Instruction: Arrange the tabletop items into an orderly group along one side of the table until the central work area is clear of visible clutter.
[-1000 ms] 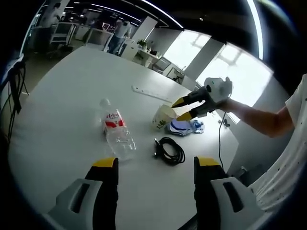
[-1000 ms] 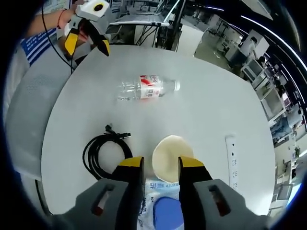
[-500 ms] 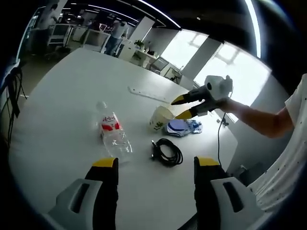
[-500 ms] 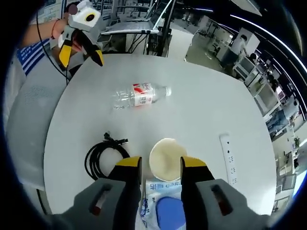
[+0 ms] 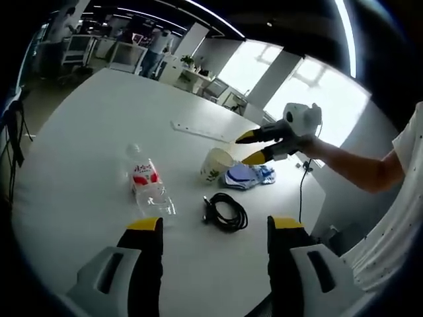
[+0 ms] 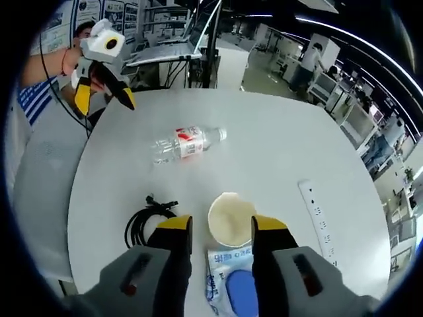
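Note:
On the round white table (image 5: 79, 152) lie a clear water bottle (image 5: 147, 185) with a red label, a paper cup (image 5: 217, 165), a blue-and-white packet (image 5: 248, 175) and a coiled black cable (image 5: 225, 210). My right gripper (image 5: 247, 148) hovers open just above and behind the cup, touching nothing. In the right gripper view the cup (image 6: 231, 218) stands upright between my right gripper's (image 6: 221, 226) jaws, with the packet (image 6: 231, 281) below them, the cable (image 6: 147, 221) to the left and the bottle (image 6: 185, 143) beyond. My left gripper (image 5: 215, 228) is open and empty, raised near the table's edge (image 6: 104, 102).
A white power strip (image 5: 198, 131) lies flat on the table beyond the cup, also at the right side (image 6: 316, 218). A person's bare forearm (image 5: 357, 165) reaches in from the right. Desks, chairs and people stand in the office behind.
The right gripper has drawn back and up from the cup a little, its jaws slightly wider. The left view has pulled back. The table items lie where they were.

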### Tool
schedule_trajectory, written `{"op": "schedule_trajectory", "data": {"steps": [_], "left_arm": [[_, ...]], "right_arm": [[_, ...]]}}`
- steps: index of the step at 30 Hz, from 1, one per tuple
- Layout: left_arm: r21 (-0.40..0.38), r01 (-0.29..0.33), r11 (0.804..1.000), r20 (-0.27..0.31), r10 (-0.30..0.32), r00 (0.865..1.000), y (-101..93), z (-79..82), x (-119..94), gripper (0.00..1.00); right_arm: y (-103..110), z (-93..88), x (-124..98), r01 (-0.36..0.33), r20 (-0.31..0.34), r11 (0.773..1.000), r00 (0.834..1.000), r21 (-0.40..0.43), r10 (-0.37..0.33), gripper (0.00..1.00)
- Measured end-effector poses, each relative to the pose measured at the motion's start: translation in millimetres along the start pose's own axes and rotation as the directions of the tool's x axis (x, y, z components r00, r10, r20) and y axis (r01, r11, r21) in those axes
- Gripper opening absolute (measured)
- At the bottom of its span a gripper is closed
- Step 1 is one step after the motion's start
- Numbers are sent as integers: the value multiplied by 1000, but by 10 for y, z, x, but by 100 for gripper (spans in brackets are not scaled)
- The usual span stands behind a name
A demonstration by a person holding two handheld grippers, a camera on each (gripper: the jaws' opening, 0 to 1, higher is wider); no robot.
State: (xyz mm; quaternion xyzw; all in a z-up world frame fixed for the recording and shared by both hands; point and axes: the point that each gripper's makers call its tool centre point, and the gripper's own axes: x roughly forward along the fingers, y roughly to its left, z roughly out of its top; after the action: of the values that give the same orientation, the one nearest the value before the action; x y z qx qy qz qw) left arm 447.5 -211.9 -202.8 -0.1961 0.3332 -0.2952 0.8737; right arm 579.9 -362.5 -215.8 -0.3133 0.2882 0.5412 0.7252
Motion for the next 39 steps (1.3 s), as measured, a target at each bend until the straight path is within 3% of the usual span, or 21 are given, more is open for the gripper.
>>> {"op": "schedule_trajectory", "data": {"steps": [10,18,26,39], "left_arm": [[9,6,1000,7,-6,1000,-13,52,-6,65],[16,10,1000,10,-10,1000,-14,85,-10,65],[21,14,1000,15,-14,1000,0,122,-18,66],[25,23,999,16,-24,1000,51,126,-28,65]], "right_arm": [[-55,247,-72,-13,100,989,995,149,-2,34],[-31,420,-91,-30,143,981,990,191,2,35],[-52,662,-43,-98,204,941,978,323,32,38],[23,1016,199,-184,231,888,969,422,91,41]]}}
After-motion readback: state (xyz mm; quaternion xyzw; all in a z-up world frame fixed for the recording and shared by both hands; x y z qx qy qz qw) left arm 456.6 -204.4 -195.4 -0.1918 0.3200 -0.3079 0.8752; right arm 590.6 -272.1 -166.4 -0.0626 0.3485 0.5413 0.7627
